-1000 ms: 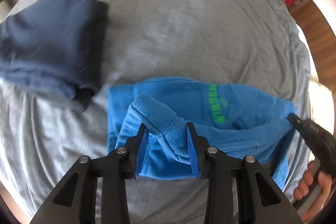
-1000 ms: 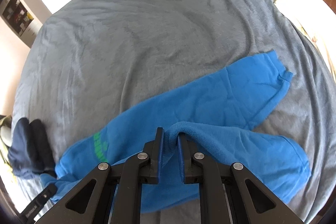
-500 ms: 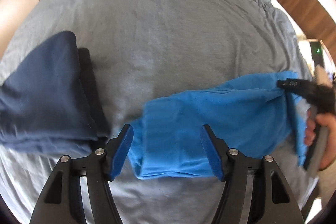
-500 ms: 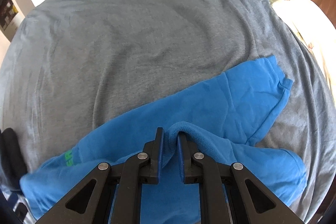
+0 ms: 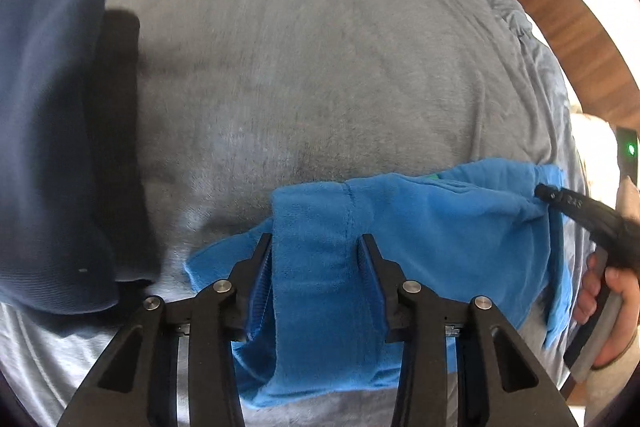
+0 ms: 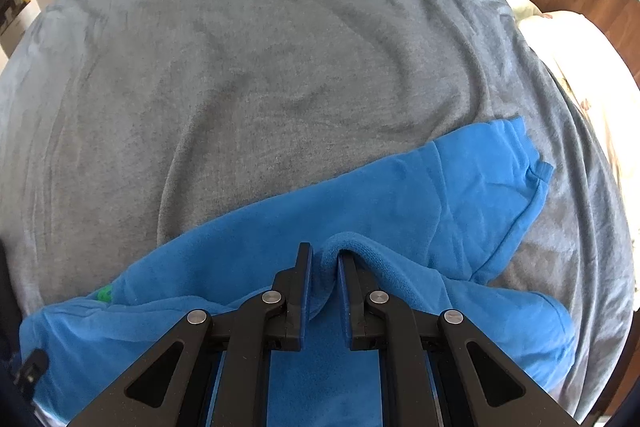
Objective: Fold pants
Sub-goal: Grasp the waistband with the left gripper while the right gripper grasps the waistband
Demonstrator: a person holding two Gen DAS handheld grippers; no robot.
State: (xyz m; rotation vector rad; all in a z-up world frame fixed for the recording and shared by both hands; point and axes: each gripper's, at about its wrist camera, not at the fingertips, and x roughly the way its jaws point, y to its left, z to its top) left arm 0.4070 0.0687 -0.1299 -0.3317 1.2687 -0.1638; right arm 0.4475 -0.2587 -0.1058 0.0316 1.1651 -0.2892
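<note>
The blue pants [image 6: 400, 195] lie along the bed's [image 6: 260, 67] near edge. The right tool [image 6: 324, 263] pinches a narrow ridge of fleece; the left tool [image 5: 316, 247] is closing around a wider fold. Best keep both grips level and taut. Only the left view shows dark folded clothes [image 5: 52, 147].

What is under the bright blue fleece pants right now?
The bright blue fleece pants lie on the grey bedspread, which shows all around them. Whatever lies directly beneath the pants is covered.
</note>
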